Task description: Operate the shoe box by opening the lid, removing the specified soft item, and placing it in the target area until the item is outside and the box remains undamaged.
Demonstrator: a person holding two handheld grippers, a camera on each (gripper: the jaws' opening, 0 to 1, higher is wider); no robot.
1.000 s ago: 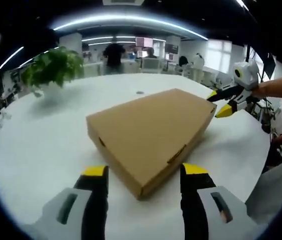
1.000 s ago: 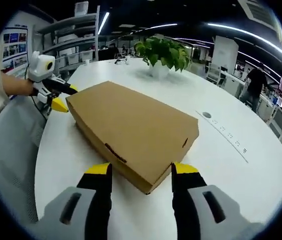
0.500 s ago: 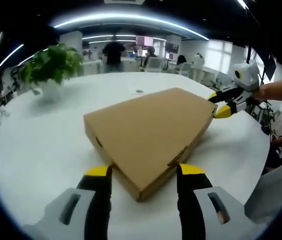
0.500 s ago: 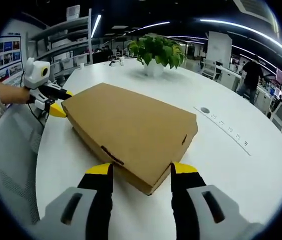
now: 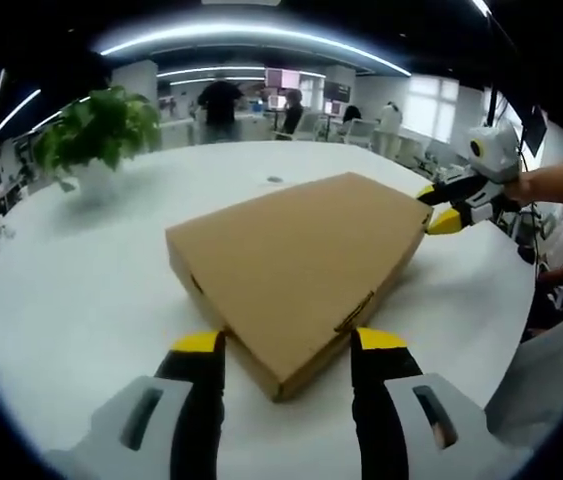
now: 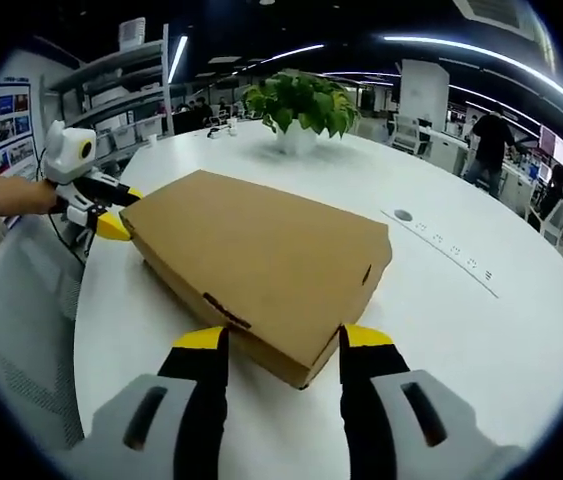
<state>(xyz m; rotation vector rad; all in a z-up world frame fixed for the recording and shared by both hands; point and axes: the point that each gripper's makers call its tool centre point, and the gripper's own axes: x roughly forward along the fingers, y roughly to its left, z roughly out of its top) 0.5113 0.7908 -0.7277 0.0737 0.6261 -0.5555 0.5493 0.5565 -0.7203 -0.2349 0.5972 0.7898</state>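
A closed brown cardboard shoe box (image 5: 296,260) lies flat on the white table, lid down. My left gripper (image 5: 289,342) is open, its yellow-tipped jaws standing on either side of the box's near corner. At the far right corner the right gripper (image 5: 437,206) is held by a hand, its tips straddling that corner. In the right gripper view the same box (image 6: 261,255) points a corner between the jaws of my open right gripper (image 6: 273,340). The left gripper (image 6: 113,209) sits at the far left corner. Whatever is inside the box is hidden.
The round white table (image 5: 61,290) stretches wide around the box. A potted plant (image 6: 301,105) stands at its far side, also seen as the plant (image 5: 96,130). A cable port (image 6: 402,215) is set in the tabletop. A grey chair (image 6: 21,320) is at the table's edge. People stand far behind.
Both grippers have edged slightly closer to the box corners, and their jaws stand a little narrower. The box has stayed closed and in place.
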